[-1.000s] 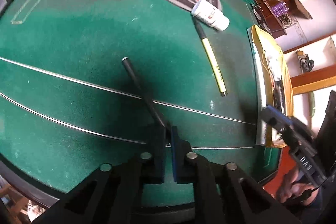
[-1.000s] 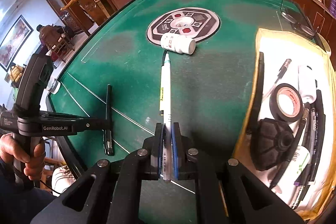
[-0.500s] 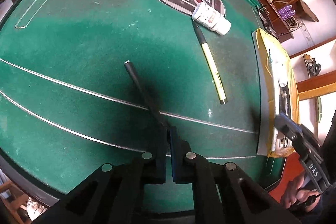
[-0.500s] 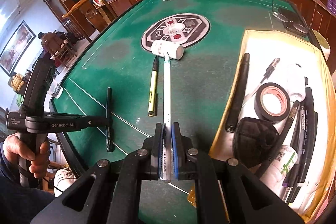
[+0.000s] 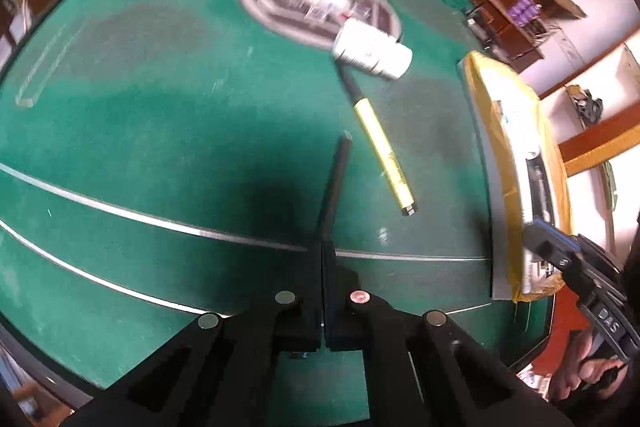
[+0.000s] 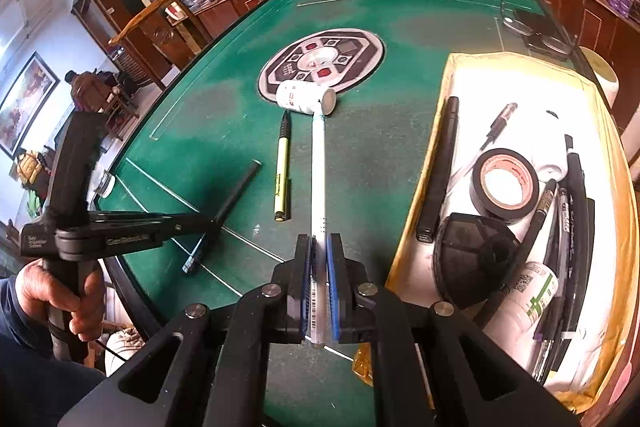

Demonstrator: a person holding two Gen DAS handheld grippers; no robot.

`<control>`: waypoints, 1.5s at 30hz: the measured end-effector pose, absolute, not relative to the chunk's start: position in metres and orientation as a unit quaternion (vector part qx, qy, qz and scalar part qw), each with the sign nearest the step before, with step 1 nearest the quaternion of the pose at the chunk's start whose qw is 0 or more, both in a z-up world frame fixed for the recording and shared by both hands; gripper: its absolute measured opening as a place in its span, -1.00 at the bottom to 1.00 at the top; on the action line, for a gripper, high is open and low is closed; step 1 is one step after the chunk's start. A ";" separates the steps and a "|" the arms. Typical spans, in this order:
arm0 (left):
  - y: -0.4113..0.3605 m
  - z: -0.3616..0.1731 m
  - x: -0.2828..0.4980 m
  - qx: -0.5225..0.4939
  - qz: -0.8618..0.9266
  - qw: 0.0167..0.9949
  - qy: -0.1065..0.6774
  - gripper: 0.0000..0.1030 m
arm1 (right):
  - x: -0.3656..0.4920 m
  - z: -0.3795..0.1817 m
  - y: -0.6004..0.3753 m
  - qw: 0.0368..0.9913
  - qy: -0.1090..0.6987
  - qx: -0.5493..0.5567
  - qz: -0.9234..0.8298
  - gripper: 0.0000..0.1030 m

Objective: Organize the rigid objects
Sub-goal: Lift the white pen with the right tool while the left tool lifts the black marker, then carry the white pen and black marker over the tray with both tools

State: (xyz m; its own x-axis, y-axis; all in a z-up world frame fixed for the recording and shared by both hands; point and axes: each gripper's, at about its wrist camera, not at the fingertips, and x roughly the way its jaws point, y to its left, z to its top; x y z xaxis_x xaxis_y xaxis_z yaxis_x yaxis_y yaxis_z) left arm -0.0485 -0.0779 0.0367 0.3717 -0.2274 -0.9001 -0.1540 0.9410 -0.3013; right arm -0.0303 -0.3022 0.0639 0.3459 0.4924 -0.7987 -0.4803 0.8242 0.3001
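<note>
My left gripper (image 5: 322, 247) is shut on one end of a black pen (image 5: 334, 183), which sticks out ahead over the green felt table (image 5: 140, 115). In the right wrist view the same black pen (image 6: 234, 201) slants up out of the left gripper (image 6: 210, 225). My right gripper (image 6: 319, 251) is shut on a white pen (image 6: 319, 167). Its far tip reaches a white bottle (image 6: 306, 98) lying on its side. Between the two held pens, a yellow pen (image 6: 282, 175) lies flat on the felt.
A yellow-rimmed tray (image 6: 452, 75) at the right holds a roll of black tape (image 6: 504, 185), a black lump, several pens and a small bottle. A round grey emblem (image 6: 322, 61) marks the table's middle. Glasses (image 6: 536, 31) lie at the far right. A hand (image 6: 60, 291) grips the left handle.
The black pen in my left gripper has swung from pointing up-left to pointing up-right. My right gripper has shifted toward the tray with the white pen, uncovering the yellow pen.
</note>
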 end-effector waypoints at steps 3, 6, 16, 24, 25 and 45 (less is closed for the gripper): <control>-0.080 0.050 -0.046 -0.146 -0.026 0.827 0.542 -1.00 | -0.032 0.065 -0.302 0.823 0.488 0.009 0.291 -0.86; -0.079 0.048 -0.043 -0.124 -0.016 0.825 0.551 -1.00 | -0.033 0.065 -0.301 0.824 0.488 0.008 0.288 -0.86; -0.104 0.042 -0.053 -0.082 -0.071 0.806 0.582 -0.42 | -0.036 0.064 -0.303 0.827 0.493 0.008 0.269 -0.86; -0.109 0.026 -0.048 -0.063 -0.061 0.804 0.588 -0.60 | -0.038 0.062 -0.307 0.828 0.495 0.008 0.264 -0.86; -0.110 0.026 -0.048 -0.056 -0.057 0.807 0.584 -0.73 | -0.038 0.062 -0.307 0.828 0.495 0.008 0.264 -0.86; -0.106 0.083 -0.041 0.006 0.002 0.891 0.455 -0.84 | -0.037 0.065 -0.298 0.826 0.488 -0.002 0.281 -0.86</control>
State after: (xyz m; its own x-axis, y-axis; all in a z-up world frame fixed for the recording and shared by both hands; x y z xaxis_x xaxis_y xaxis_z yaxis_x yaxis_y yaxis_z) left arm -0.0408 -0.1063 0.0826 0.5861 0.0084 -0.8102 0.0020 0.9999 0.0118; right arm -0.0371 -0.2977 0.0654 0.3653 0.4621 -0.8081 -0.4655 0.8424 0.2714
